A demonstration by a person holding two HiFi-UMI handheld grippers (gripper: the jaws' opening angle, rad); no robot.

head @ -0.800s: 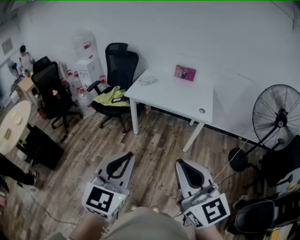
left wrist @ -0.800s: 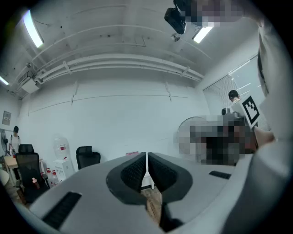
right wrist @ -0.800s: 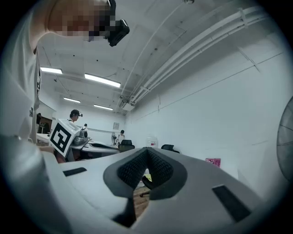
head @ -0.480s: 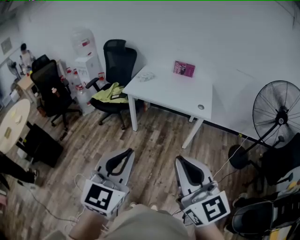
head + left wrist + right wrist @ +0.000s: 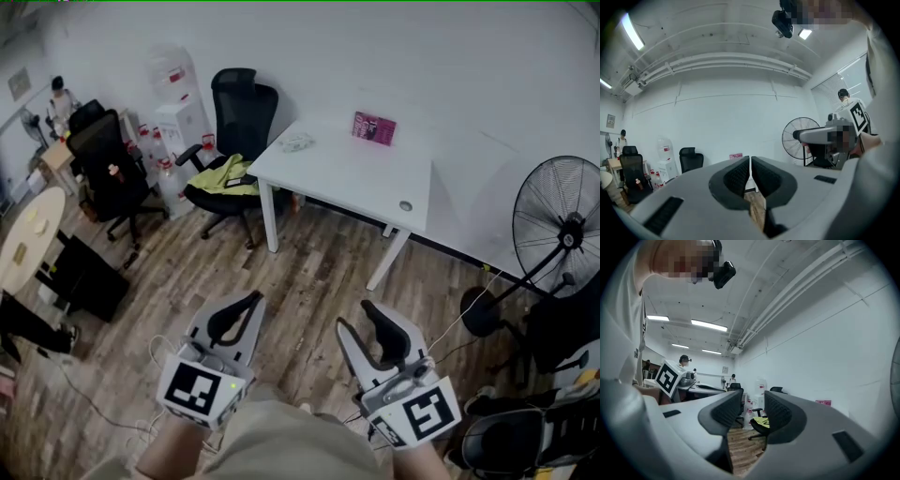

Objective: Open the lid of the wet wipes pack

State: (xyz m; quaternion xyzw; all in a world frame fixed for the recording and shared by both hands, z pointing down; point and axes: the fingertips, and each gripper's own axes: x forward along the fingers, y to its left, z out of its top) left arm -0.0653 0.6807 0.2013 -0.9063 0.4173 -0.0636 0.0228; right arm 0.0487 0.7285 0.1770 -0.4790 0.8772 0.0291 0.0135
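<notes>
Since the earlier frames the right gripper (image 5: 357, 315) has parted its jaws. They now stand spread with nothing between them. The left gripper (image 5: 253, 300) has its jaws pressed together, empty. Both are held near the person, above the wooden floor (image 5: 309, 272). The wet wipes pack (image 5: 373, 127), magenta with a pale label, sits at the far edge of the white surface (image 5: 347, 187), well apart from both grippers. Its lid is too small to make out.

L gripper (image 5: 750, 159) fingers (image 5: 733, 178) together, empty; fan (image 5: 790, 138) beyond.
</notes>
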